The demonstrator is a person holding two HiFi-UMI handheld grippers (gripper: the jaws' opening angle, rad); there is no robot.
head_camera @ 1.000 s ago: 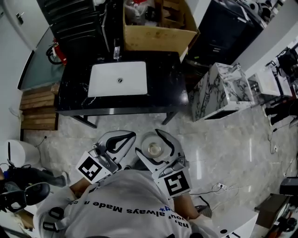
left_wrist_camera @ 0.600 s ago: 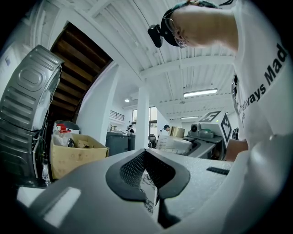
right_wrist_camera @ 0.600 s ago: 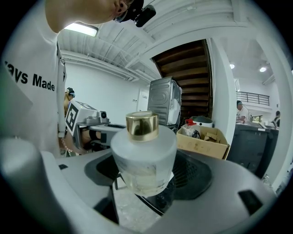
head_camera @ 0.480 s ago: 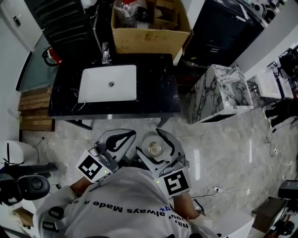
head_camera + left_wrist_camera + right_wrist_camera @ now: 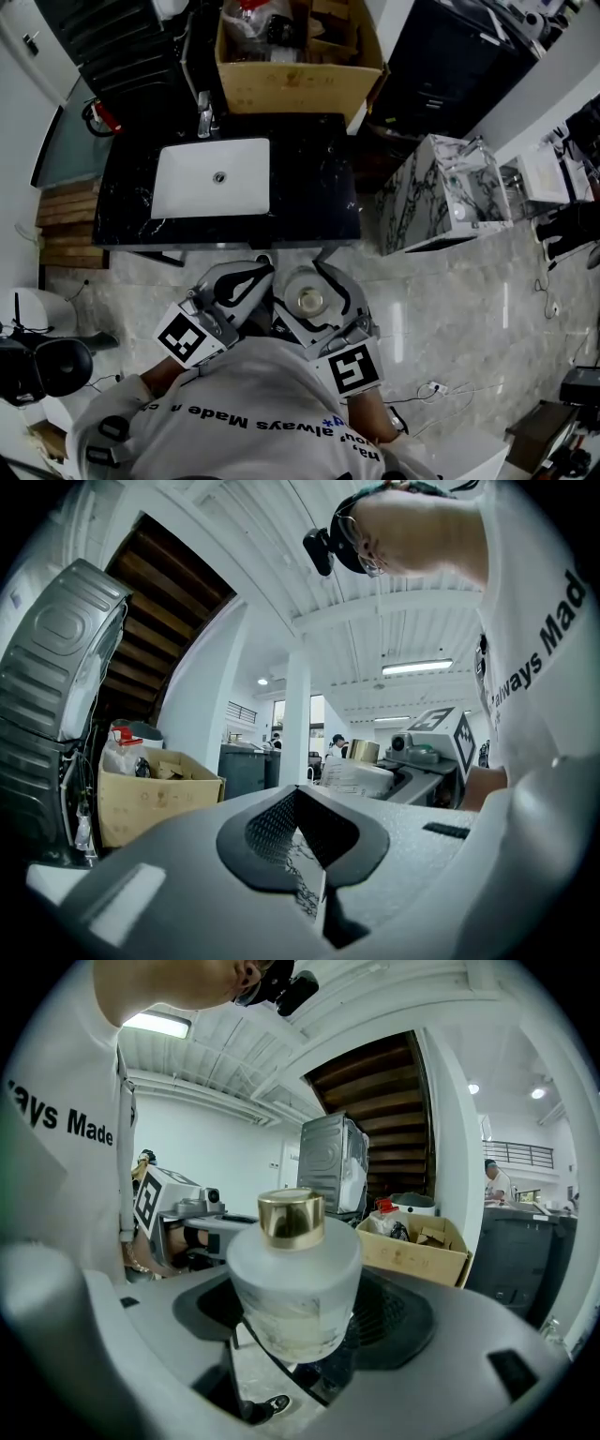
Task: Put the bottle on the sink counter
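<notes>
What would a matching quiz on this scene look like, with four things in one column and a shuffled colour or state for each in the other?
Column 1:
1. bottle
2. sink basin
3. cardboard box
4. left hand-held gripper

Column 2:
A. shut, nothing between its jaws
B. white
C. frosted, with a gold cap
D. brown

Pairs: 1-C, 2-B, 3-D, 4-A

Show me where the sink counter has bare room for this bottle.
Widest bare patch: the black counter right of the white basin, in front of the cardboard box. The strips left of and in front of the basin are narrow; the faucet crowds the back edge.
</notes>
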